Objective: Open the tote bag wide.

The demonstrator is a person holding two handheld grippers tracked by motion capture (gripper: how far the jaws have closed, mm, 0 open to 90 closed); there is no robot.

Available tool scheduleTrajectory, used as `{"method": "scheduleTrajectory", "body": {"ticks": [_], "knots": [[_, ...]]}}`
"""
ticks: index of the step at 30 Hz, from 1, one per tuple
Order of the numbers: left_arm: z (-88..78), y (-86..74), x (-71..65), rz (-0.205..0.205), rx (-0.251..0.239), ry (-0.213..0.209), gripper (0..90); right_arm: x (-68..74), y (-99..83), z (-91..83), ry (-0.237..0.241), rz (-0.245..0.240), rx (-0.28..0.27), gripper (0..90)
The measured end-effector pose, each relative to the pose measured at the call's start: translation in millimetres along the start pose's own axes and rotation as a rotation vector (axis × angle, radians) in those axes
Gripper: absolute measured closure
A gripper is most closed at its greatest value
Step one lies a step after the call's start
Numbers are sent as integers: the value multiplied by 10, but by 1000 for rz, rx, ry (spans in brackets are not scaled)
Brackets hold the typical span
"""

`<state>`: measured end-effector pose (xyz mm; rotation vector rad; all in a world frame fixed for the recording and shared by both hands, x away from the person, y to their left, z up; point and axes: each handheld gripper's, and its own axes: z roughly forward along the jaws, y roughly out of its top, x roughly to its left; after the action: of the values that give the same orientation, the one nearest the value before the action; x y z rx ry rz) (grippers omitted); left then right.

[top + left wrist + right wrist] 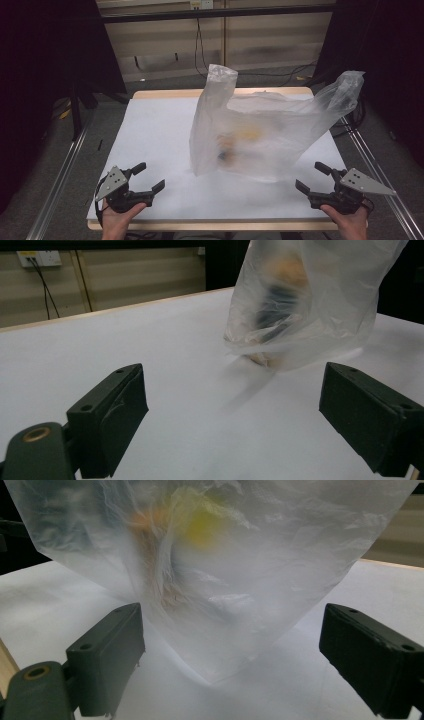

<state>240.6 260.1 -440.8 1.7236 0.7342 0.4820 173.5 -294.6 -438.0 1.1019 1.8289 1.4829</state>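
Both claws wide, plastic bag (270,130) standing between them
Left claw (148,178) and right claw (311,176) empty — pinch the upright handles, not the blurred contents.

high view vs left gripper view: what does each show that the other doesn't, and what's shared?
High view alone: both bag handles standing up, the left hand-held gripper and right hand-held gripper open, apart from the bag, and the metal rail beside the table.

Left gripper view alone: a wall socket with a cable, and the jaw pads up close.

Shared: the translucent plastic bag with blurred dark and orange contents, standing on the white table.
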Motion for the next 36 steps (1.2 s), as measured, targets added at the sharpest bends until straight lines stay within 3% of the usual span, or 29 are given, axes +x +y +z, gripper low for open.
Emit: {"method": "scheduleTrajectory", "body": {"ticks": [14, 19, 20, 22, 25, 26, 34, 36], "knots": [[38, 1, -9, -3, 4, 1, 119, -34, -7, 13, 5, 3, 2, 97], [60, 33, -28, 24, 14, -7, 140, -49, 14, 17, 7, 11, -4, 104], [50, 58, -33, 25, 31, -36, 159, -48, 20, 16, 16, 13, -3, 107], [43, 66, -44, 33, 28, -21, 174, -46, 27, 17, 16, 11, -6, 112], [39, 85, -66, 26, 21, -56, 182, -26, 58, 25, 30, 16, -6, 144], [38, 94, -84, 31, 27, -36, 182, -26, 58, 25, 30, 16, -6, 144], [139, 184, -150, 51, 38, -73, 229, -8, 129, 51, 75, 2, 3, 231], [161, 200, -157, 41, 36, -116, 262, 11, 147, 60, 86, 4, 12, 264]]}}
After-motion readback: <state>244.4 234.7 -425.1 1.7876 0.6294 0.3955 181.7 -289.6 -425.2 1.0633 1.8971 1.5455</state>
